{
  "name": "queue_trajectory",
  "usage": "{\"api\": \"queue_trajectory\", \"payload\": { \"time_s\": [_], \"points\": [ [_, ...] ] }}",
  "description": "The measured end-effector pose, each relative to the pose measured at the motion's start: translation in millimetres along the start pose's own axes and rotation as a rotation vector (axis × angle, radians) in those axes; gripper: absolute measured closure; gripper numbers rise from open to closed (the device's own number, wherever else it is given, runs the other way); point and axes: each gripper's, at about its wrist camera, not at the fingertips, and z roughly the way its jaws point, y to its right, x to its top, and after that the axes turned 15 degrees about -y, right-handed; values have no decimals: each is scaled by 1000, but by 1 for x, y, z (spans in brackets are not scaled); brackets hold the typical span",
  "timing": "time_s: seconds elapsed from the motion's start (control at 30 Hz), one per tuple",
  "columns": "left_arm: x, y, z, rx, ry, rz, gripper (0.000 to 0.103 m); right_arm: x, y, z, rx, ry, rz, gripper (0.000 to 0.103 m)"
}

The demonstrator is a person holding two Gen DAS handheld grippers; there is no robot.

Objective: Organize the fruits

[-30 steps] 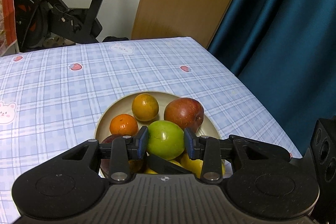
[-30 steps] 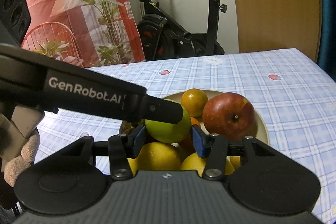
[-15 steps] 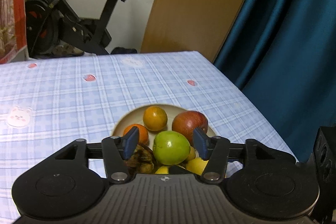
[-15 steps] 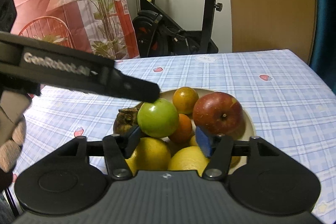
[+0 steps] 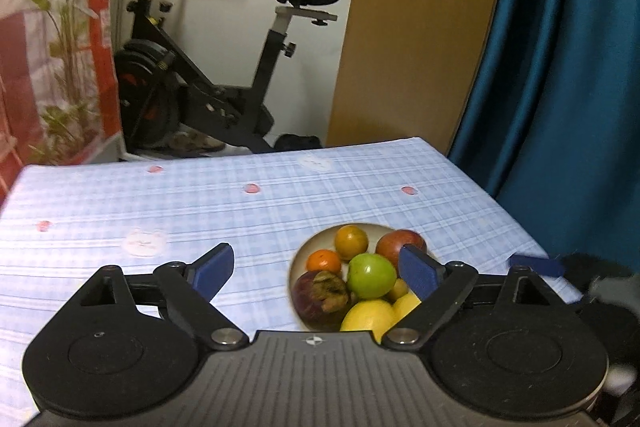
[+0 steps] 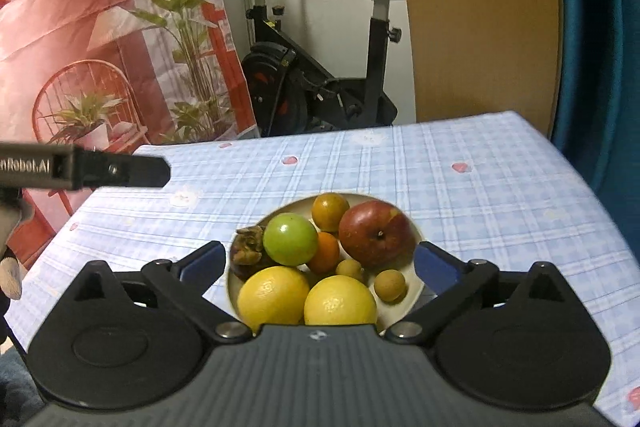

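- Background: exercise bike [image 6: 320, 67] and teal curtain [image 5: 560, 67] beyond both hand-held grippers.
- Table [image 6: 480, 187] with blue plaid cloth, under both.
- Plate [image 6: 416, 239] of fruits, just ahead of the right hand-held gripper [image 6: 318, 267], ahead-right of the left hand-held gripper [image 5: 316, 269].
- Both hand-held grippers: released, fingers spread wide, grasping nothing.
- Red apple [image 6: 376, 233], two lemons [image 6: 274, 297], green apple [image 6: 290, 239]: piled touching on the plate.

A green apple [image 6: 291, 239] tops fruits heaped in a cream bowl [image 6: 416, 233] beside a red apple [image 6: 376, 234].
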Motion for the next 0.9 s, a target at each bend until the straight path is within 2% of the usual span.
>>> {"api": "queue_trajectory", "payload": {
  "time_s": [0.17, 0.3, 0.47, 0.57, 0.73, 0.9],
  "points": [
    [-20, 3, -38, 138, 44, -1, 11, -4, -14, -38, -15, 29, 6, 0],
    [-35, 7, -68, 206, 72, -2, 11, -10, -29, -62, -21, 22, 3, 0],
    [-53, 0, -107, 198, 98, -61, 10, -23, -51, -89, -26, 48, -24, 0],
    [-65, 0, -121, 222, 95, -81, 9, -30, -63, -102, -30, 69, -43, 0],
    [-79, 4, -134, 267, 115, -106, 8, -35, -76, -111, -19, 92, -63, 0],
    [-85, 1, -141, 268, 132, -137, 8, -32, -82, -110, -18, 92, -79, 0]
  ]
}}
